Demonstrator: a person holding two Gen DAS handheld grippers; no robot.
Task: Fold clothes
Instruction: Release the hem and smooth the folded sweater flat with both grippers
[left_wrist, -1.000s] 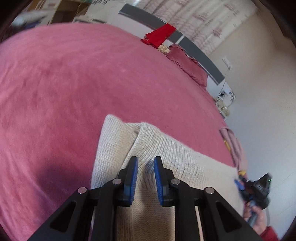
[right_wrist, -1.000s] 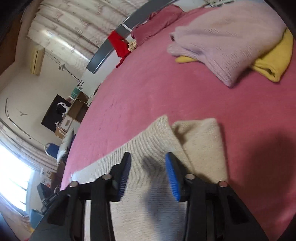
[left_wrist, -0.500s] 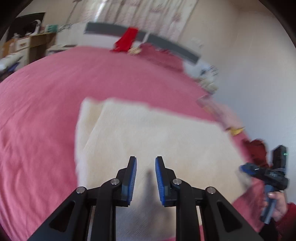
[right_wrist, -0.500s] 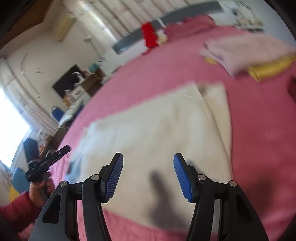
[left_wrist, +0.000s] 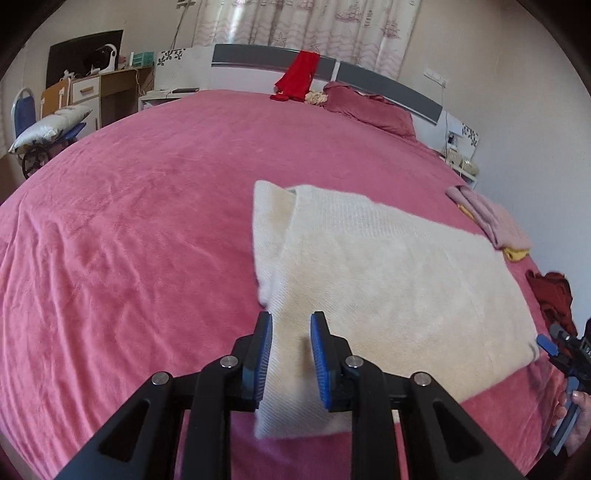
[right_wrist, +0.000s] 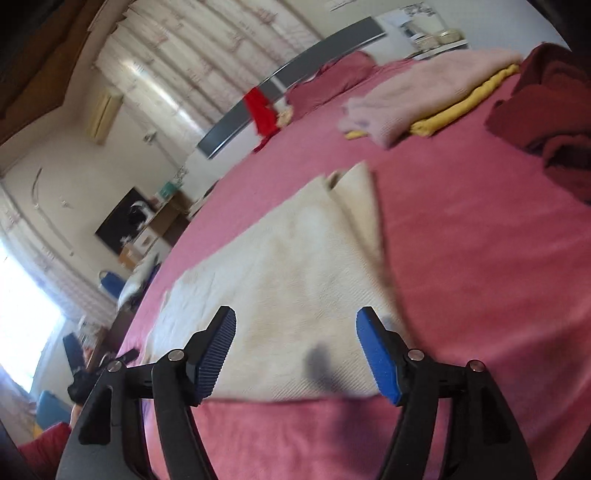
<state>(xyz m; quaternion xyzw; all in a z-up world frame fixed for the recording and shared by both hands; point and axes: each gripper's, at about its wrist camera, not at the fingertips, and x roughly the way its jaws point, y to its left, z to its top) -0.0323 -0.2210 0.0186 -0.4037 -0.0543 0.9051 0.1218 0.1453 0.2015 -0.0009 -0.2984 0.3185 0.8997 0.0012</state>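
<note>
Hand-held gripper (left_wrist: 291, 350) above cream sweater (left_wrist: 388, 273) edge

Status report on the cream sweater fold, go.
Left gripper narrow, empty. Right gripper opening, empty, above near hem. Cream sweater flat on pink bedspread, sleeves folded in. Nothing on it; pink and yellow stack clear.

sweater (left_wrist: 388, 280) flat on bed (left_wrist: 129, 240) | folded pile (right_wrist: 413, 99) beyond it | pillow (left_wrist: 369, 109) at headboard (left_wrist: 388, 88)

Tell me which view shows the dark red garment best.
The right wrist view: the dark red garment lies large and crumpled at its upper right. The left wrist view shows it only small at the right edge.
</note>
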